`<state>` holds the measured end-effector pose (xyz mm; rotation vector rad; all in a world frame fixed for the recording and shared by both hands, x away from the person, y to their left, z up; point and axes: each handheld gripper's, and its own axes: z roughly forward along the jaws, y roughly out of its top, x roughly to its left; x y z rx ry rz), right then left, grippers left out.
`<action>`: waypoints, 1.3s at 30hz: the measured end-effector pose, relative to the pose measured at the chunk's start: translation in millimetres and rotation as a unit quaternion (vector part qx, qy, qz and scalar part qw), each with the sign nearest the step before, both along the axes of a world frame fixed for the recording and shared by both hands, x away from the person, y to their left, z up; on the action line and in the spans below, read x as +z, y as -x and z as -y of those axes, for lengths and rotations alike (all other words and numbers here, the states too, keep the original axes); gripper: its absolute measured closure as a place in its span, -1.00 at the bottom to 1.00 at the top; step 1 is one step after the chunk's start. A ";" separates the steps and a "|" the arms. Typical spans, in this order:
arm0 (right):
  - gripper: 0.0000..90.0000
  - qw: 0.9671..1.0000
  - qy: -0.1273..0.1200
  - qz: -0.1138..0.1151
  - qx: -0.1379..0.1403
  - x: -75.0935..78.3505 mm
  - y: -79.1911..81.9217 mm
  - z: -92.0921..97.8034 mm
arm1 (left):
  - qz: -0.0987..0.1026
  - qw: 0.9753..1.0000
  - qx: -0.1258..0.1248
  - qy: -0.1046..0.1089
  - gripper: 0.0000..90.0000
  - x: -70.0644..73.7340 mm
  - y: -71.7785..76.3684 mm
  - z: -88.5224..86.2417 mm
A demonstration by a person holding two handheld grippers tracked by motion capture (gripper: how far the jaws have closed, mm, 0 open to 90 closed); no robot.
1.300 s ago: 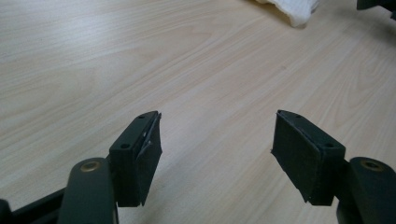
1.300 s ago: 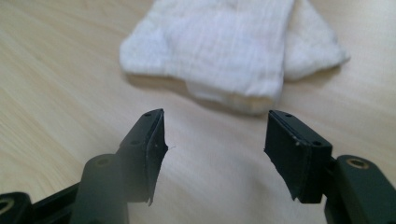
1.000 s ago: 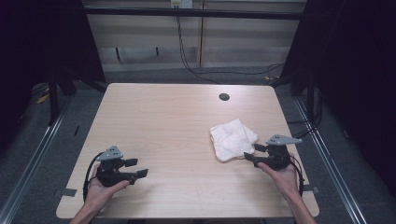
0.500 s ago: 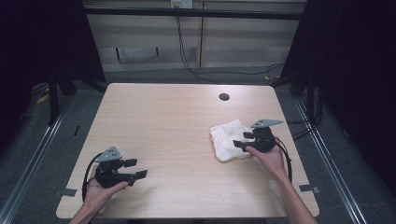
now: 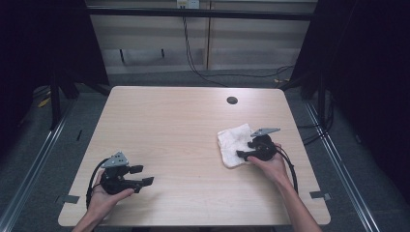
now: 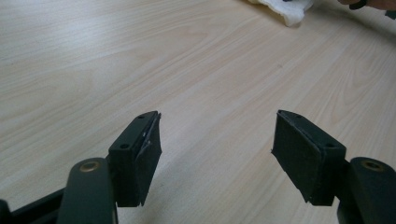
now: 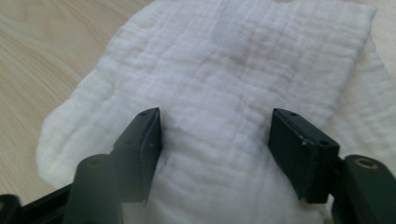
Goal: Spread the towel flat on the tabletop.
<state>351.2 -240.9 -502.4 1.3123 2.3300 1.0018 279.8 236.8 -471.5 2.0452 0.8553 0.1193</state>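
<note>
Hands come in from the near edge of the table (image 5: 183,125), and each one holds a gripper. Close to the near left corner, the left gripper (image 5: 142,175) rests low over bare wood with its jaws spread wide and nothing between them. Its own view shows only wood grain ahead, with a bit of the white cloth (image 6: 287,8) far off. Further in, on the right side of the table, the right gripper (image 5: 244,150) is down on the cloth (image 5: 233,144). In the right gripper view its jaws are spread apart too, one on each side of a puffy fold of the cloth (image 7: 243,84), but they are not squeezing it yet. The cloth lies in a soft, bunched heap, so I think the job has only just started: the grab is lined up, and the pinch and whatever comes after are still to do. Near the far edge sits a small dark round hole (image 5: 232,100).
</note>
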 end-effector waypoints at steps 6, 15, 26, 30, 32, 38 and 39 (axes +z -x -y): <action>0.14 1.000 -0.002 -0.002 0.009 1.4 3.4 -2.5 | -0.001 1.000 -0.006 -0.003 -0.29 -0.6 -1.3 3.9; 0.51 0.999 -0.021 -0.006 0.029 1.4 13.1 -10.7 | 0.003 1.000 -0.002 0.001 -0.29 1.0 -1.1 2.6; 0.50 0.997 -0.012 -0.017 0.079 5.3 49.3 -39.6 | 0.006 1.000 -0.005 0.001 -0.29 1.9 -1.2 3.3; 0.48 0.995 -0.018 -0.013 0.099 4.7 56.8 -51.3 | 0.004 1.000 0.000 0.001 -0.29 0.7 -3.5 2.9; 0.47 0.995 -0.017 -0.015 0.100 4.9 58.9 -55.4 | 0.004 1.000 0.000 0.001 -0.29 0.7 -3.5 3.1; 0.39 0.990 -0.019 -0.012 0.141 5.5 64.8 -87.7 | 0.005 1.000 -0.001 0.000 -0.29 0.8 -2.3 3.3; 0.33 0.989 -0.016 -0.012 0.145 6.2 65.7 -91.9 | 0.001 1.000 0.000 -0.001 -0.29 0.1 -3.0 2.6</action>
